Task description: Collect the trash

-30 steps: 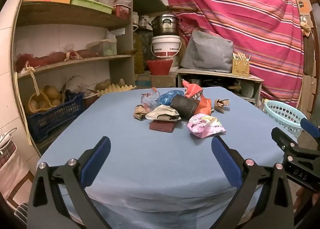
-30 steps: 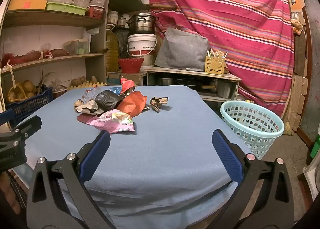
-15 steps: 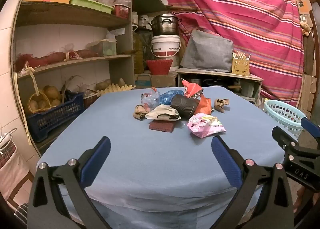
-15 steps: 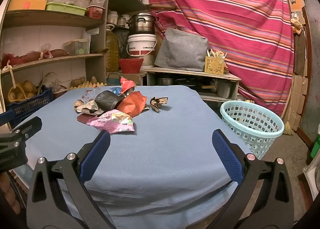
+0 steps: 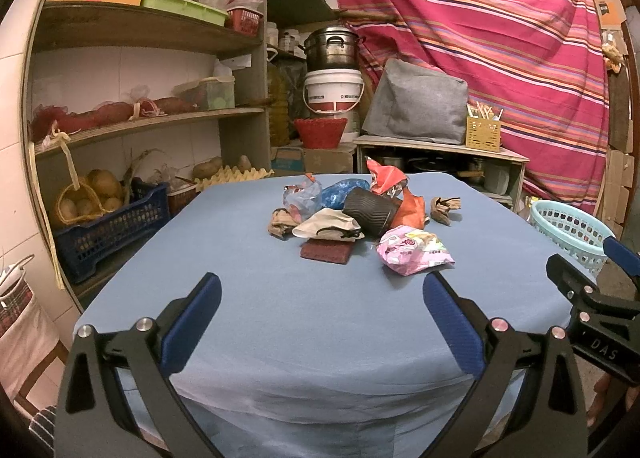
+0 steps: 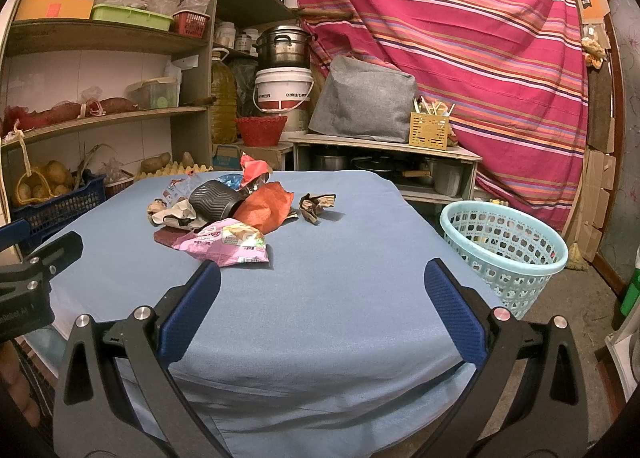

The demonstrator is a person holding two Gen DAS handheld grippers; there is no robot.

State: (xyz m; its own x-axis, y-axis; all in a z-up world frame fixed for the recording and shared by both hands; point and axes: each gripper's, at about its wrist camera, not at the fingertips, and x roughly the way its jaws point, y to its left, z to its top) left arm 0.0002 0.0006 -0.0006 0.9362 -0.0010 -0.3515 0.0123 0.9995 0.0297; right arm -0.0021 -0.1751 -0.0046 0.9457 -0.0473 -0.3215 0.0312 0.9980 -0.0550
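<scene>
A pile of trash lies mid-table on the blue cloth [image 5: 320, 310]: a pink snack bag [image 5: 414, 250], a black ribbed cup [image 5: 370, 211], an orange wrapper [image 5: 412, 207], a white wrapper [image 5: 326, 224], a dark red pad [image 5: 326, 251], a blue bag [image 5: 344, 191], a crumpled brown paper [image 5: 444, 208]. The pink bag [image 6: 224, 244], cup [image 6: 212, 200] and brown paper [image 6: 316, 205] also show in the right wrist view. A light blue basket [image 6: 504, 246] stands on the floor right of the table. My left gripper [image 5: 320, 290] and right gripper [image 6: 322, 278] are open, empty, near the front edge.
Wooden shelves [image 5: 140, 122] with crates, baskets and potatoes stand to the left. A low shelf [image 6: 384, 146] with a grey bag, pot and white bucket is behind the table. A striped cloth [image 6: 460, 26] hangs at the back.
</scene>
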